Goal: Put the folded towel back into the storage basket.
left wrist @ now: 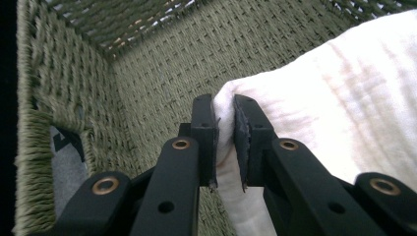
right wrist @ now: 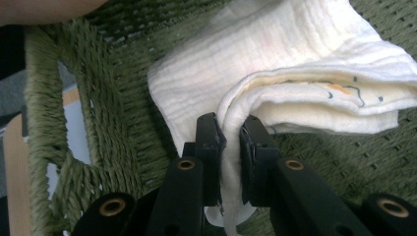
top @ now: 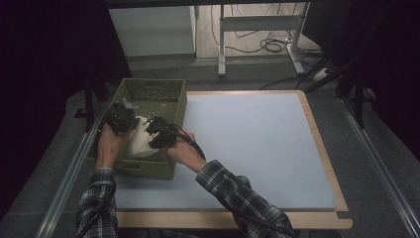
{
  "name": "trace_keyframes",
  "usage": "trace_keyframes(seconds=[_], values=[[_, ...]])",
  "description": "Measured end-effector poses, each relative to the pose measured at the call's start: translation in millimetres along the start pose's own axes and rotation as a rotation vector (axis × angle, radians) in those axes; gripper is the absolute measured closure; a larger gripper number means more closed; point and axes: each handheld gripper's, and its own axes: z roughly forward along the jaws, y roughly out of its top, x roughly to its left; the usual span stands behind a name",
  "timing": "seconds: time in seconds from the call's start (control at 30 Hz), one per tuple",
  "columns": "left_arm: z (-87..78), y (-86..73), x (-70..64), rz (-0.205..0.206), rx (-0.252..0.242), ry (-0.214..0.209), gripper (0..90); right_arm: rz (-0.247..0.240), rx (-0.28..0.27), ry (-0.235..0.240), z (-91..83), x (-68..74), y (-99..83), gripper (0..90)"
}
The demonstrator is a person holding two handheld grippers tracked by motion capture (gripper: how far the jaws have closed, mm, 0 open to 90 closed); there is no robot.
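A folded cream-white cloth (top: 138,139) lies inside a green woven basket (top: 176,106) at the table's left edge. My left gripper (top: 120,119) is in the basket, shut on a fold of the cloth (left wrist: 344,103); its jaws pinch the fabric at the left gripper (left wrist: 224,118) tips. My right gripper (top: 159,133) is shut on another edge of the cloth (right wrist: 295,59), with fabric squeezed between the right gripper (right wrist: 232,135) jaws. A small coloured print shows on one cloth layer. Both hands hold the grippers over the basket's near half.
The basket wall (left wrist: 162,64) and its handle cut-out (right wrist: 74,128) stand close around both grippers. A pale blue mat (top: 257,144) covers the wooden table (top: 317,134) to the right. Behind the table stand a desk frame (top: 257,29) and floor cables.
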Motion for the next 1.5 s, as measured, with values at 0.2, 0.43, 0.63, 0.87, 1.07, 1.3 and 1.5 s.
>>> trace_keyframes(seconds=[0.2, 0.43, 0.63, 0.87, 1.07, 1.3, 1.5], values=[[5.4, 3.9, -2.5, 0.005, 0.021, 0.000, 74.5, -0.001, 0.024, 0.007, 0.7, -0.5, 2.2, 66.6], [5.0, 7.8, -4.9, -0.019, -0.008, 0.053, 50.3, 0.010, -0.043, -0.001, -9.9, -4.1, 3.2, 61.2], [1.2, 9.8, -2.6, -0.060, -0.027, 0.058, 36.9, 0.005, -0.088, -0.013, -24.4, -10.0, 1.6, 52.6], [-0.6, 12.0, -2.6, -0.123, -0.049, 0.024, 23.5, -0.009, -0.124, -0.021, -36.3, -14.6, -6.3, 38.6], [-3.9, 13.8, 1.2, -0.207, -0.088, -0.057, 15.0, -0.026, -0.168, -0.043, -48.9, -20.8, -13.1, 29.5], [-5.3, 18.8, -0.3, -0.254, -0.110, -0.128, 7.3, -0.026, -0.198, -0.069, -61.3, -28.2, -24.6, 23.9], [-3.4, 25.7, -6.8, -0.268, -0.123, -0.174, 3.7, -0.017, -0.207, -0.059, -69.8, -34.5, -36.3, 18.8]])
